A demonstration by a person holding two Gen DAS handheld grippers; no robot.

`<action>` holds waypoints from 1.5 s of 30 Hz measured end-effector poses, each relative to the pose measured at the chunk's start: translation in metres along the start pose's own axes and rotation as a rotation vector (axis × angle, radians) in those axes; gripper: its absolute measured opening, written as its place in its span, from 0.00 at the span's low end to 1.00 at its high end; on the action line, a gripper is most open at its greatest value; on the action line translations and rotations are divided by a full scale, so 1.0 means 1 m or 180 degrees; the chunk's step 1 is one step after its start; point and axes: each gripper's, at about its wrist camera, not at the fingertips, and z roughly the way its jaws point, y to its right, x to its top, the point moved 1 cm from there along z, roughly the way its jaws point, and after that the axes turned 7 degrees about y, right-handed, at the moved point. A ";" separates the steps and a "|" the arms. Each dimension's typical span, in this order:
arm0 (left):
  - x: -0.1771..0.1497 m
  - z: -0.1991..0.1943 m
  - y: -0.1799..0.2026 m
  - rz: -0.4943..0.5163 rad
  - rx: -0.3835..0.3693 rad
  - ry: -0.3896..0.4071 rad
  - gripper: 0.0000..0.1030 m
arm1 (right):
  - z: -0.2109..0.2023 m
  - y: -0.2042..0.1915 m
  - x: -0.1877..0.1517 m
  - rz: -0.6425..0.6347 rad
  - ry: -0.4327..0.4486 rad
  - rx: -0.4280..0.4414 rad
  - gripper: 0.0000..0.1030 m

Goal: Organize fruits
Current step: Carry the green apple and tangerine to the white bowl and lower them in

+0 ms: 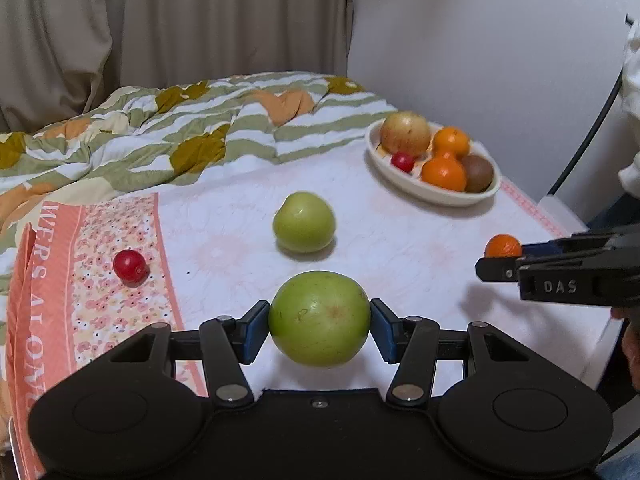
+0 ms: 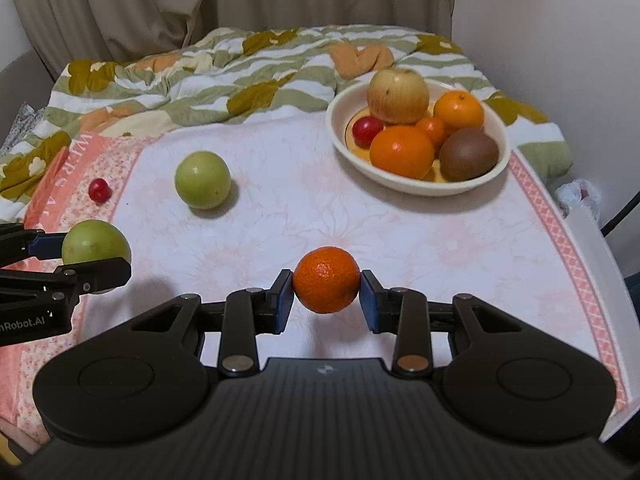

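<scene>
You've got matt black plastic on both grippers, left gripper [image 1: 319, 328] and right gripper [image 2: 326, 294], with shiny metal pivot pins [image 1: 231, 392]. The green fruit [image 1: 319, 318] looks smooth, the mandarin [image 2: 326, 279] pebbly. The bowl [image 2: 416, 184] looks like glossy ceramic, and the tablecloth [image 2: 400, 232] is soft matt cloth.

We find open cloth between our right tongs [image 2: 326, 294] and the bowl [image 2: 416, 182]; nothing lies on that stretch of the bed. The bowl itself is crowded with fruit, leaving a small gap only at its left side beside the red fruit [image 2: 366, 130]. A loose green fruit [image 2: 203, 185] sits ahead of the left tongs [image 1: 319, 326]. A rumpled blanket [image 2: 224, 80] blocks the far side.
</scene>
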 end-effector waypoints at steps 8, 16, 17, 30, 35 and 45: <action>0.016 -0.027 0.023 -0.0019 -0.0044 0.0243 0.56 | -0.037 0.016 0.013 0.0034 0.0149 -0.0042 0.49; 0.043 -0.044 0.056 -0.0115 0.0103 0.0499 0.56 | -0.060 0.056 0.038 0.0007 0.0340 0.0054 0.49; 0.046 -0.044 0.061 -0.0128 0.0131 0.0524 0.56 | -0.061 0.062 0.041 -0.0012 0.0355 0.0085 0.49; 0.096 -0.006 0.133 -0.0448 0.0436 0.0683 0.56 | -0.041 0.152 0.097 -0.0313 0.0470 0.0470 0.49; 0.113 0.020 0.151 -0.0569 0.0483 0.0657 0.56 | -0.024 0.178 0.114 -0.0367 0.0452 0.0551 0.49; 0.138 0.081 0.160 -0.0545 0.0473 0.0460 0.56 | 0.019 0.209 0.131 -0.0274 0.0314 0.0530 0.49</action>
